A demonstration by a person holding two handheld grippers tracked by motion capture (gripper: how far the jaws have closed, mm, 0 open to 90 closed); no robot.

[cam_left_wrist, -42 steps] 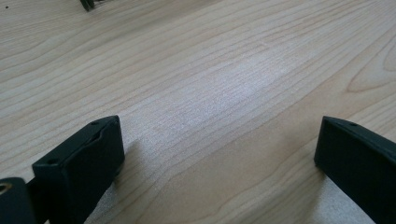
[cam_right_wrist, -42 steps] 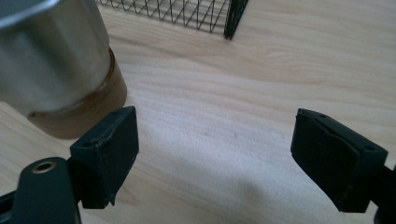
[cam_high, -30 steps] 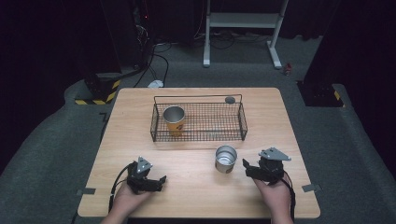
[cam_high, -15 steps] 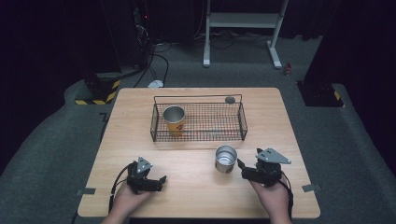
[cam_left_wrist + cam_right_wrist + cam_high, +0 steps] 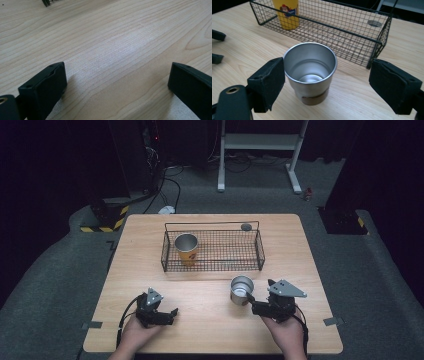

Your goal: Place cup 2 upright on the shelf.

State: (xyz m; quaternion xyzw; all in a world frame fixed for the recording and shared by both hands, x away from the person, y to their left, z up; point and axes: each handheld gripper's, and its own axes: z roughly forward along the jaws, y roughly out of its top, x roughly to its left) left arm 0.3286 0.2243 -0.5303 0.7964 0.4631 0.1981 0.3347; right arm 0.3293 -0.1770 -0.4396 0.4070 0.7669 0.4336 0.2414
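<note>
Looking from largest to smallest, I see first the table (image 5: 150, 240), a flat rectangle of pale wood with a clear grain and a matte surface. On its far half stands the wire basket (image 5: 260, 251), a long box of thin black metal mesh with a raised rail at the back. In its left end stands a yellow cup (image 5: 186, 249), upright, with a grey inside and a small printed picture on its side.

Just in front of the basket, on the bare wood, stands the steel cup (image 5: 310, 72). It is round, upright, slightly wider at the rim, with a brushed shiny inside and a brown band near the foot.

I hold my right gripper (image 5: 327, 85) with the jaws released and wide apart, and the steel cup is between them. The left black pad is just beside the cup wall, maybe touching; the other pad is well apart from it. My left gripper (image 5: 117, 85) rests low over the wood near the front left of the table, also released, with bare grain between its blocky matte jaws.
</note>
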